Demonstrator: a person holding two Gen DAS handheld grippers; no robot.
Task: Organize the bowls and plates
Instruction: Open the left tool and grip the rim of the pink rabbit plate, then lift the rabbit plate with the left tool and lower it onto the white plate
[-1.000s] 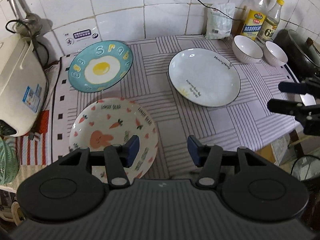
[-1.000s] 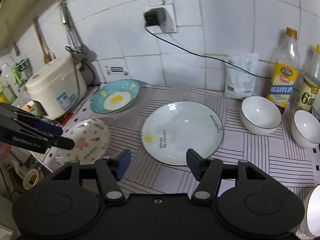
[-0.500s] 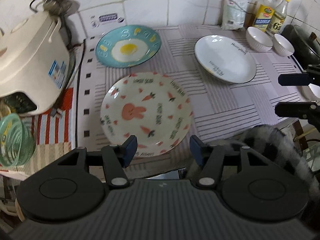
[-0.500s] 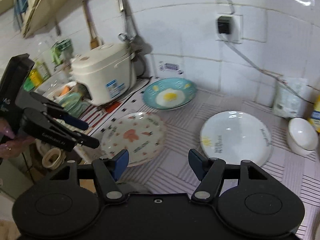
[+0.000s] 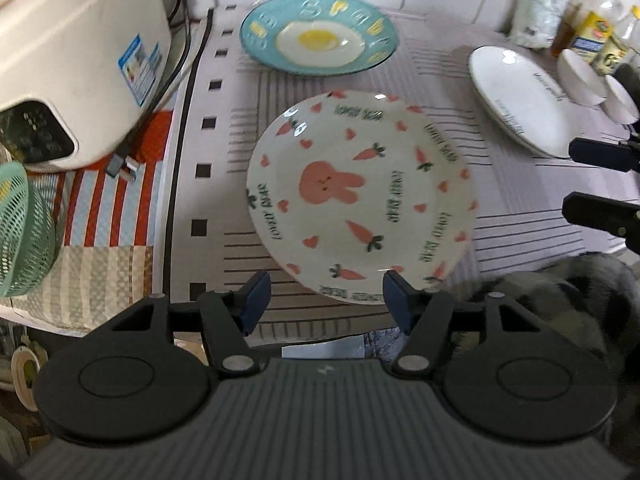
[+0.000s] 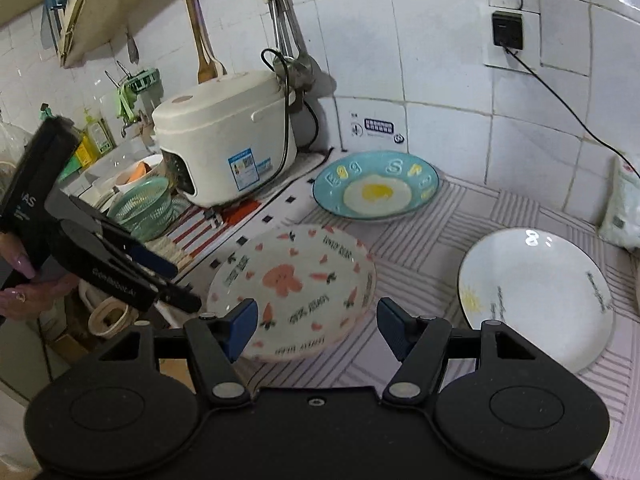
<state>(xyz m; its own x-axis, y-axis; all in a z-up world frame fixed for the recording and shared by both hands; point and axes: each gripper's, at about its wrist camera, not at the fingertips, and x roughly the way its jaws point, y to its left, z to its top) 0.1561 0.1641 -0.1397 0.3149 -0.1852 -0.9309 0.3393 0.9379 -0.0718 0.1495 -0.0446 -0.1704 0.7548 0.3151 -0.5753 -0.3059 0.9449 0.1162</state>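
A white plate with a pink rabbit and carrots (image 5: 360, 196) (image 6: 292, 288) lies near the counter's front edge. Behind it is a blue fried-egg plate (image 5: 320, 36) (image 6: 376, 192), and to the right a plain white plate (image 5: 524, 100) (image 6: 536, 300). Two white bowls (image 5: 580, 76) stand at the far right. My left gripper (image 5: 326, 300) (image 6: 182, 286) hovers over the rabbit plate's near rim. Its jaws are opening, and the rim shows in the gap, untouched. My right gripper (image 6: 316, 328) (image 5: 570, 178) is open and points at the same plate from the right without touching it.
A white rice cooker (image 5: 80, 60) (image 6: 228, 136) with its cord fills the back left. A green mesh basket (image 5: 20, 232) (image 6: 140, 208) sits left of the striped cloth. Oil bottles (image 5: 592, 32) and a white bag (image 6: 624, 208) line the tiled wall. Grey checked fabric (image 5: 560, 292) hangs by the front edge.
Both grippers have swung left and sunk toward the rabbit plate, which now fills the middle of both views. The left jaws stand wider apart than before.
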